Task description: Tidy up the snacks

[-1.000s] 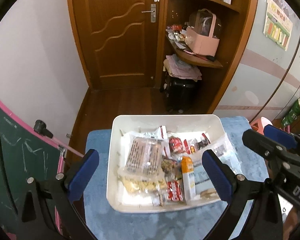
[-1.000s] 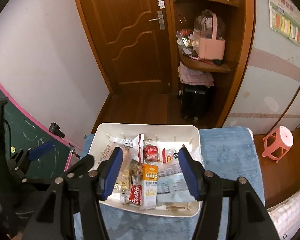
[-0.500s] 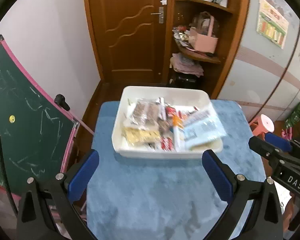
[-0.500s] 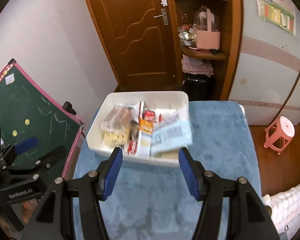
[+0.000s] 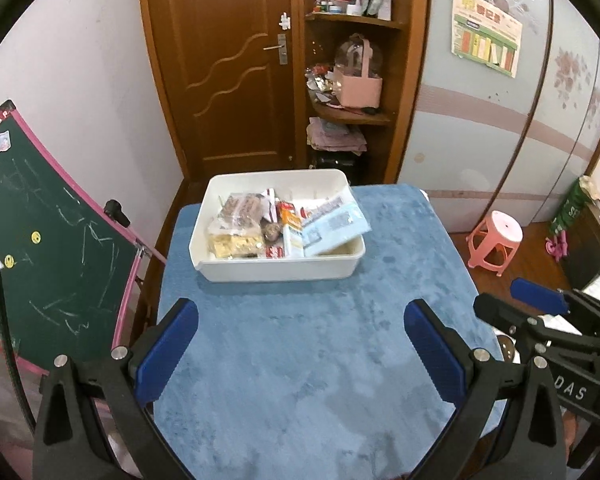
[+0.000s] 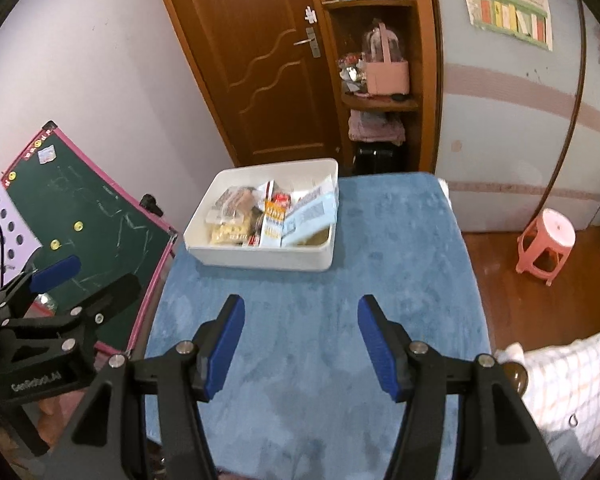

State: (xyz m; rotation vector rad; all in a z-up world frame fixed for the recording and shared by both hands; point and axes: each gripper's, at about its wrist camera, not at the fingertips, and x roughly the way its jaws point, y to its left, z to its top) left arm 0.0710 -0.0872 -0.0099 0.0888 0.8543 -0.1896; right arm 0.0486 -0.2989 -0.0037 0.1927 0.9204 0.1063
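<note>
Nearest to me, my left gripper point(image 5: 302, 346) stands with its jaws wide apart and nothing between them, only the blue cloth of the table point(image 5: 300, 360) showing through the gap. My right gripper point(image 6: 300, 344) is beside it, its jaws about half spread and just as empty; neither set touches anything. In the left wrist view the right gripper sits off at the right edge, so the two hang side by side over the near end of the table. Ahead of both lies a bare stretch of blue cloth, and beyond that, toward the far end of the table and well apart from my jaws, stands the white bin point(image 5: 278, 270) with its long side turned across my line of sight. The snacks point(image 5: 240, 220) are all inside it, packed side by side, with a pale blue packet point(image 5: 336, 226) tilted over the right rim. From the left gripper the bin lies almost dead ahead; from the right gripper it lies ahead and a little to the left. I judge the left one better lined up with it, though neither is clearly nearer. Behind the table are a wooden door point(image 5: 228, 68) and corner shelves point(image 5: 352, 64).
</note>
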